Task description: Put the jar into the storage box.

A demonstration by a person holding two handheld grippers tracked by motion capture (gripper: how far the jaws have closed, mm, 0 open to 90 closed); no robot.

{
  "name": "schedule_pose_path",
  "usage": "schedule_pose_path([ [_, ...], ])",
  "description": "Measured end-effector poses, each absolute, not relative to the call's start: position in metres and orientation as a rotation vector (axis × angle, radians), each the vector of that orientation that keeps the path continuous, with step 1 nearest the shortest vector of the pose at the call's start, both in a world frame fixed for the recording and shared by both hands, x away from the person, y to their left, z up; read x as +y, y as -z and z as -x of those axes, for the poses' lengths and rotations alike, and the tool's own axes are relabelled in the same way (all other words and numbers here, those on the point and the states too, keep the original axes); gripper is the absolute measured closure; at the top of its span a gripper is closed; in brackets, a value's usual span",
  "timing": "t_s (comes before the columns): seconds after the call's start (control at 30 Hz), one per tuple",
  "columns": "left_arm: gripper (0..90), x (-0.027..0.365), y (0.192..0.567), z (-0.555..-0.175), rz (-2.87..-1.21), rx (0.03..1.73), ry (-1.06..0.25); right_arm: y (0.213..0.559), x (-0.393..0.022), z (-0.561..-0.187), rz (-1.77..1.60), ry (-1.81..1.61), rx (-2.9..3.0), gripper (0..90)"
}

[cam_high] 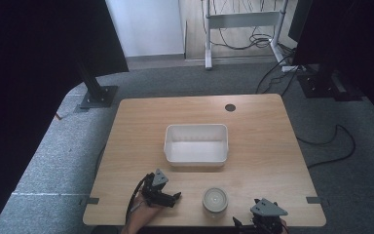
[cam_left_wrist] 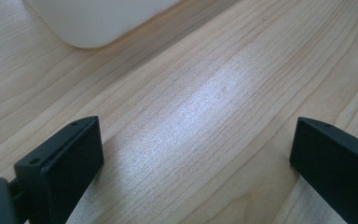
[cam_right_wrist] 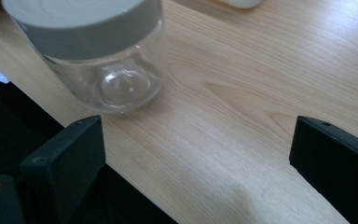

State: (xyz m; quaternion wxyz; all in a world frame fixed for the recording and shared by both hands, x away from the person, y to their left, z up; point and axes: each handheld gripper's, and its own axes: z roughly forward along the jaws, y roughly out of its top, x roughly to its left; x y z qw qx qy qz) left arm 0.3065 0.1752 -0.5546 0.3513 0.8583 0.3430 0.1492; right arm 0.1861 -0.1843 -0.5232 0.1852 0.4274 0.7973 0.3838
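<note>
A clear jar with a white lid [cam_high: 215, 200] stands upright near the table's front edge; the right gripper view shows the jar [cam_right_wrist: 98, 51] close up at upper left. My left gripper [cam_high: 175, 197] lies low to the jar's left, pointing toward it, jaws wide apart over bare wood [cam_left_wrist: 196, 154]. My right gripper [cam_high: 241, 223] sits at the front edge to the jar's right, open [cam_right_wrist: 196, 163], nothing between its jaws. A white rectangular bin [cam_high: 196, 144] rests mid-table with nothing visible inside; its rounded corner [cam_left_wrist: 98, 23] shows in the left gripper view.
The wooden table [cam_high: 263, 146] has a dark round hole [cam_high: 230, 107] near its far edge. Grey carpet surrounds it, with cables [cam_high: 331, 146] on the right and black stand bases [cam_high: 97, 96] behind.
</note>
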Motion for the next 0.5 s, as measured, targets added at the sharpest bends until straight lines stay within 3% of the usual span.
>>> schedule_pose_path([
  [0.5, 2.3, 0.175, 0.555, -0.307, -2.222, 0.888, -0.386, 0.526, -0.162, -0.192, -1.096, -1.15, 2.293, 2.0],
])
